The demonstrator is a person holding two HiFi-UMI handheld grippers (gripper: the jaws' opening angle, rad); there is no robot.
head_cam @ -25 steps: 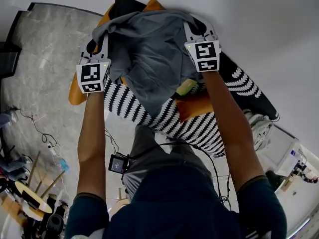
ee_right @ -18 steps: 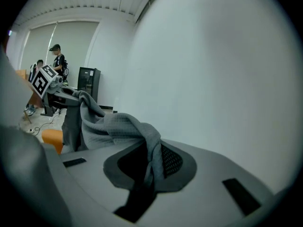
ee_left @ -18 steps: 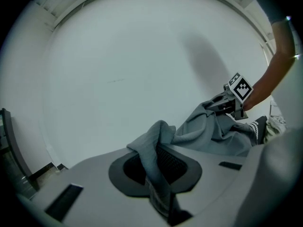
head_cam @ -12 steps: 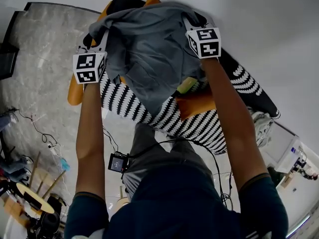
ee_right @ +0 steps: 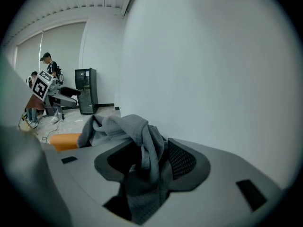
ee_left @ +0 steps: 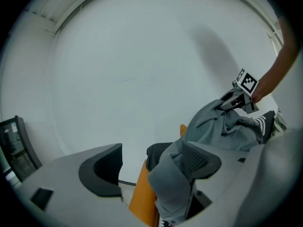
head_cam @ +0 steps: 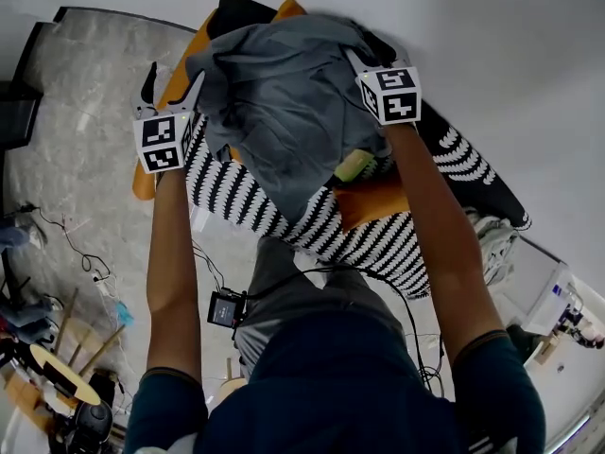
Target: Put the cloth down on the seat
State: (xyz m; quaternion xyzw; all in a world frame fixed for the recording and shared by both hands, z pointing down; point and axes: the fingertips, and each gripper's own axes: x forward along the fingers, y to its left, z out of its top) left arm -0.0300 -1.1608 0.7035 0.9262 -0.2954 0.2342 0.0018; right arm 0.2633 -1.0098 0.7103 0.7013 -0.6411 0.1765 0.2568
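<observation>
Shows the grey cloth (head_cam: 284,102) heaped over the orange seat (head_cam: 373,201), its upper edge between the two tools. Holds the left tool (head_cam: 174,80) spread wide, jaws just opening, a fold merely lying against one pad. Holds the right tool (ee_right: 149,162) spread too, jaws just opening, a twisted fold hanging between them, seemingly unpinched

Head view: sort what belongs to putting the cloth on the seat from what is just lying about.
Job: crumpled grey cloth; orange padded seat; left gripper and right gripper, whose jaws have just been opening, cloth between them.
Lying about: black-and-white striped fabric cover; thin floor cables; wooden sticks.
</observation>
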